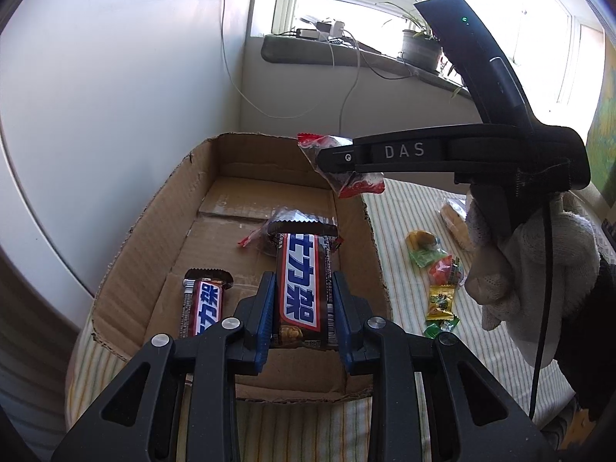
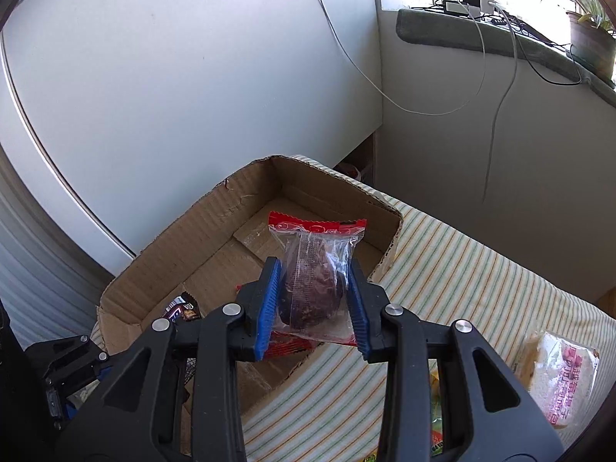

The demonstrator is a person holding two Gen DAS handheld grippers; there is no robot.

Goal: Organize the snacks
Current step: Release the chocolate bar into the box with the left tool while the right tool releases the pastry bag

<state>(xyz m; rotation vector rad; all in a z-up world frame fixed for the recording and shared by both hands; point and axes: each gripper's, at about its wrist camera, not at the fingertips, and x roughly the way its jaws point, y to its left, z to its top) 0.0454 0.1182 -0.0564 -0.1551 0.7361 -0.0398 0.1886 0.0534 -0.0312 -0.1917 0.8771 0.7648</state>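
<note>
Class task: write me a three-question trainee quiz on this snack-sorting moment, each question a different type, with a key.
1. True or false: the left hand-held gripper holds a chocolate bar.
2. What does the right hand-held gripper grip? A) clear red-edged packet B) green candy C) bread
3. Fill in: both snacks hang over the cardboard ___.

Key: 1 true; 2 A; 3 box

A matt brown corrugated cardboard box [image 1: 154, 231] with rough torn edges sits on striped woven cloth [image 2: 462, 269], beside a glossy clear-and-red plastic snack wrapper [image 2: 319, 254].
</note>
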